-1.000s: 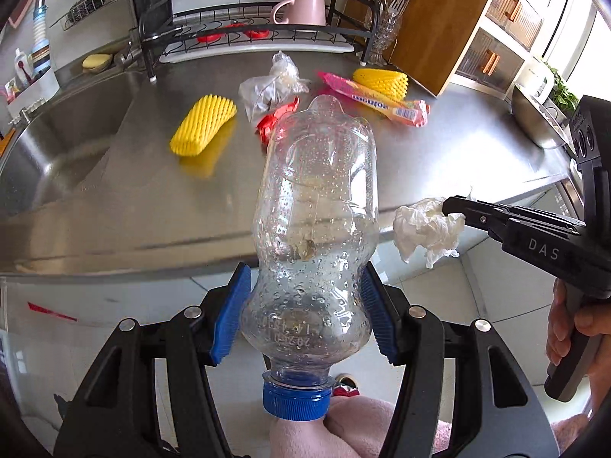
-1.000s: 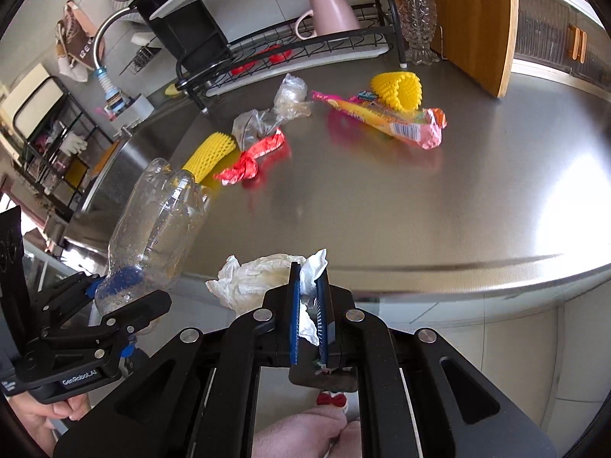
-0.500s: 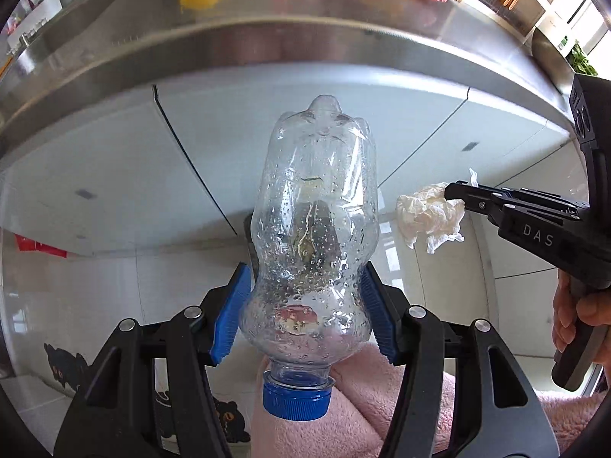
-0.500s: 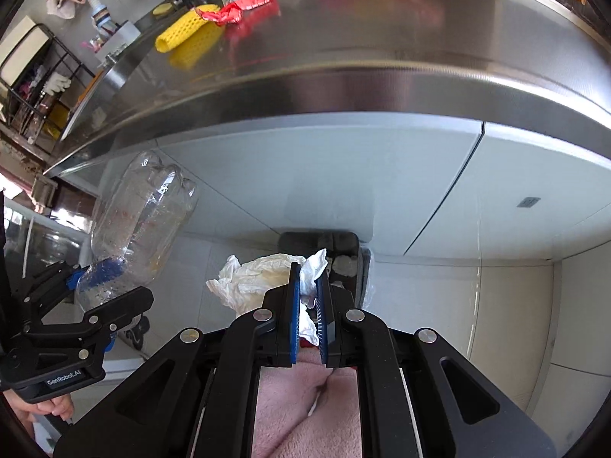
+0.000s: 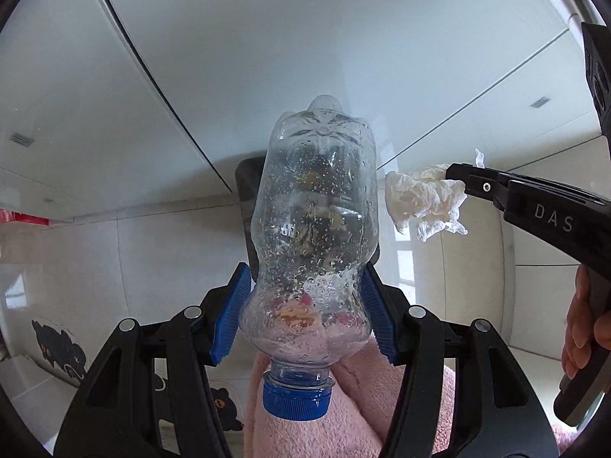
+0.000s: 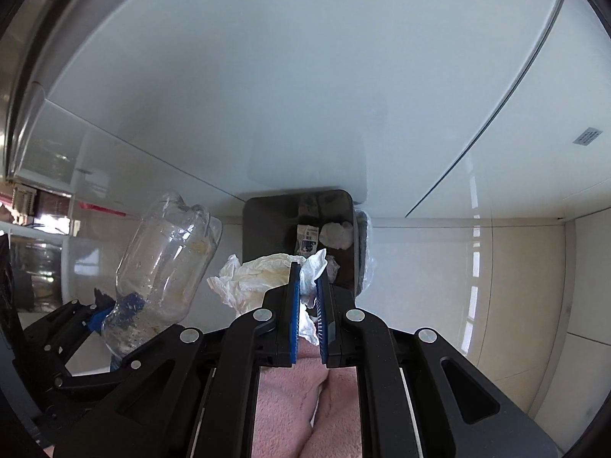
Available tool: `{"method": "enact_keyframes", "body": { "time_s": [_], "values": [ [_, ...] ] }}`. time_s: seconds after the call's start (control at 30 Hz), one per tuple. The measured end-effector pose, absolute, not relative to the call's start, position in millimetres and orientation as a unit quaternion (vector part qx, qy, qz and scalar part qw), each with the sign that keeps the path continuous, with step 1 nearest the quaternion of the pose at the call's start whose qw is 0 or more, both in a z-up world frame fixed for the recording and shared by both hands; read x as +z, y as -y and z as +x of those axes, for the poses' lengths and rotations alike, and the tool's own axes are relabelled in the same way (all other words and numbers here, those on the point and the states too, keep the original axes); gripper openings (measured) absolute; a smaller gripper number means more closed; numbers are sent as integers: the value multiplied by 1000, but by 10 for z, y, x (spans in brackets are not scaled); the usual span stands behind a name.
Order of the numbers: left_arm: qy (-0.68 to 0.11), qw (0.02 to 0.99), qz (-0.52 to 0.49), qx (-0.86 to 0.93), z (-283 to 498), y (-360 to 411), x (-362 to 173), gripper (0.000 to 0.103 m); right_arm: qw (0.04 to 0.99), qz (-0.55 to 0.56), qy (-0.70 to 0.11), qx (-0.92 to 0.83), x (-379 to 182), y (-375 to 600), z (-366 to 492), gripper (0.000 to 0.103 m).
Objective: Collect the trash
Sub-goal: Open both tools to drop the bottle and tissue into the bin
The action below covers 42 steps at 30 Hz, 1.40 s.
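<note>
My left gripper (image 5: 305, 305) is shut on a clear plastic bottle (image 5: 313, 229) with a blue cap (image 5: 296, 399), held base-forward, cap toward the camera. My right gripper (image 6: 305, 286) is shut on a crumpled white tissue (image 6: 252, 278). Both hang above a dark trash bin (image 6: 275, 225) on the floor by the white cabinet fronts; trash lies inside it. In the left wrist view the bin (image 5: 248, 175) is mostly hidden behind the bottle, and the tissue (image 5: 424, 198) and right gripper (image 5: 458, 175) show at right. The bottle also shows in the right wrist view (image 6: 164, 263).
White cabinet doors (image 5: 305, 57) fill the upper view. Glossy beige floor tiles (image 6: 515, 286) surround the bin. My pink-trousered legs (image 6: 305, 400) are below the grippers. Black cat-shaped slippers (image 5: 61, 343) lie at lower left.
Both grippers have dropped from countertop height to below the counter edge and tilted down, so the counter is out of view and the trash bin has come into view. Both holds are unchanged.
</note>
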<state>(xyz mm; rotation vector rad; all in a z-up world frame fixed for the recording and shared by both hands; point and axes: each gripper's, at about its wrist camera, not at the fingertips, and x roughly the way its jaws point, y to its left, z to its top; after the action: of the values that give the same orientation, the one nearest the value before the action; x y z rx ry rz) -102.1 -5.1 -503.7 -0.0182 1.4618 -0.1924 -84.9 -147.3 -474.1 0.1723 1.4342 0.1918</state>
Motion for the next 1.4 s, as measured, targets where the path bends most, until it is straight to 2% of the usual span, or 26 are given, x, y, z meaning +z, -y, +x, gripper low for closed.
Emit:
{"method": "enact_keyframes", "body": {
  "time_s": [0.2,0.37,0.4,0.47,0.5,0.57,0.6,0.63,0.77,0.87,0.93,1.0,1.4],
  "values": [
    [-690,721,-5,-69,-826,87,-5471,55,722,89,-682,75,-5150,1388,-625,9],
    [-702,708,-24,-74,-770,68,-5599,56,717,103,-686,64,-5261,1357,-506,10],
    [-704,706,-24,-76,-746,33,-5604,56,717,104,-687,64,-5269,1354,-490,12],
    [-705,705,-18,-75,-742,-15,-5596,68,714,111,-688,64,-5284,1357,-480,13],
    [-703,707,-16,-76,-735,-32,-5579,70,709,116,-693,63,-5288,1359,-474,14],
    [-701,709,-13,-74,-732,-54,-5543,76,708,124,-694,53,-5274,1384,-470,27],
    [-702,709,-13,-74,-735,-67,-5524,78,710,132,-690,49,-5245,1408,-467,56],
    [-702,709,-14,-73,-743,-72,-5498,80,714,139,-685,45,-5211,1431,-470,70],
    [-698,712,-17,-73,-784,-55,-5331,87,720,134,-680,39,-5081,1505,-464,69],
    [-691,718,-15,-77,-809,-56,-5139,94,726,122,-675,37,-4898,1570,-487,83],
    [-683,726,-12,-80,-853,-36,-4951,95,740,100,-664,38,-4730,1605,-528,95],
    [-675,733,-12,-83,-860,-16,-4753,95,753,80,-651,42,-4532,1643,-570,100],
    [-591,802,-16,-90,-832,-46,-3361,95,795,87,-598,47,-3275,2114,-747,100]
  ]
}}
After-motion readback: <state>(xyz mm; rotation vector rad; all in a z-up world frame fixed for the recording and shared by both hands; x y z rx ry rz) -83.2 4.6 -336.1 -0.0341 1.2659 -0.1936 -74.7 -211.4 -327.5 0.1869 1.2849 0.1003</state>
